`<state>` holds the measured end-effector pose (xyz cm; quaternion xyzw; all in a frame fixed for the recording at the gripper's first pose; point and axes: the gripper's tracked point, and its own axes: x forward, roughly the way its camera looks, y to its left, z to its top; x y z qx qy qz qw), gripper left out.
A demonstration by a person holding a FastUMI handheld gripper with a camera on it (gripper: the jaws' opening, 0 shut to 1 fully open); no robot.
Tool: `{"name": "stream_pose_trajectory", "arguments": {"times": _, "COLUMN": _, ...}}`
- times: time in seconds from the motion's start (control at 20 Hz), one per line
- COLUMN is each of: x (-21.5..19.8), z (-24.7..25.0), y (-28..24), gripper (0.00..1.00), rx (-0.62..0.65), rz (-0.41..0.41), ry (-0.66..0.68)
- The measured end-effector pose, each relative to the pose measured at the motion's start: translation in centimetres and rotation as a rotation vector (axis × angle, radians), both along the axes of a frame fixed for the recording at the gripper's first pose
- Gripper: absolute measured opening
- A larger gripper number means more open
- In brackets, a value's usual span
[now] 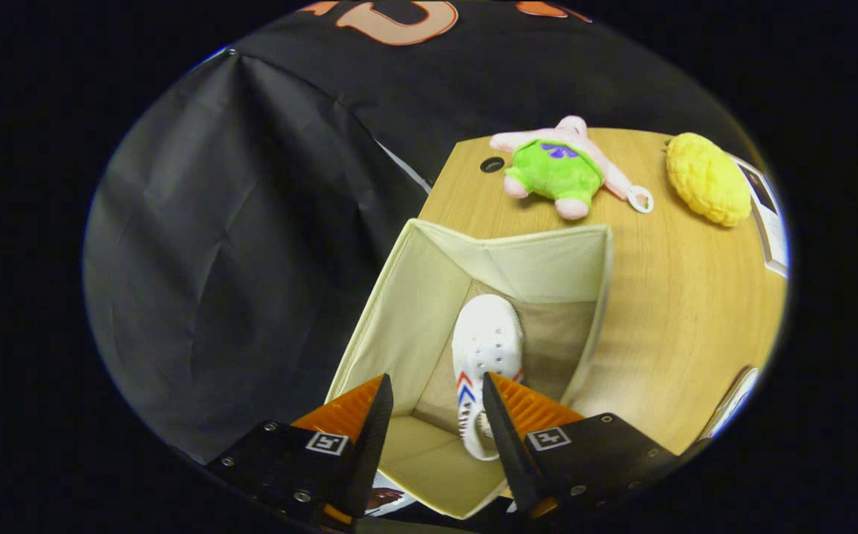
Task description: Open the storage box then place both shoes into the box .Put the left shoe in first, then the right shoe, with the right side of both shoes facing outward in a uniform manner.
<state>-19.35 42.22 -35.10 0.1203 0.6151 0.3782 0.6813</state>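
Our gripper [436,415] sits nearest, fingers spread wide, nothing between them, poised over the near rim of the open storage box [399,297]. We see one white shoe [485,348] with red and blue stripes on the box floor, just ahead of the right finger and partly behind it. Box stands on the wooden table [681,311]. Farther off: green and pink plush toy [558,170]; yellow plush [707,178] to its right.
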Motion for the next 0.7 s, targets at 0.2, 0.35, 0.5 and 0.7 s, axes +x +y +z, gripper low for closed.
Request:
{"name": "stream_pose_trajectory", "arguments": {"times": 0.2, "x": 2.2, "z": 1.6, "y": -6.7, "gripper": 0.91, "rx": -0.02, "rz": -0.044, "ry": -0.114}}
{"name": "stream_pose_trajectory", "arguments": {"times": 0.35, "x": 3.3, "z": 1.2, "y": -12.7, "gripper": 0.98, "rx": -0.091, "rz": -0.077, "ry": -0.215}}
{"name": "stream_pose_trajectory", "arguments": {"times": 0.5, "x": 3.3, "z": -0.3, "y": -18.8, "gripper": 0.99, "rx": -0.153, "rz": -0.105, "ry": -0.256}}
{"name": "stream_pose_trajectory", "arguments": {"times": 0.7, "x": 2.7, "z": -3.3, "y": -26.9, "gripper": 0.99, "rx": -0.249, "rz": -0.183, "ry": -0.249}}
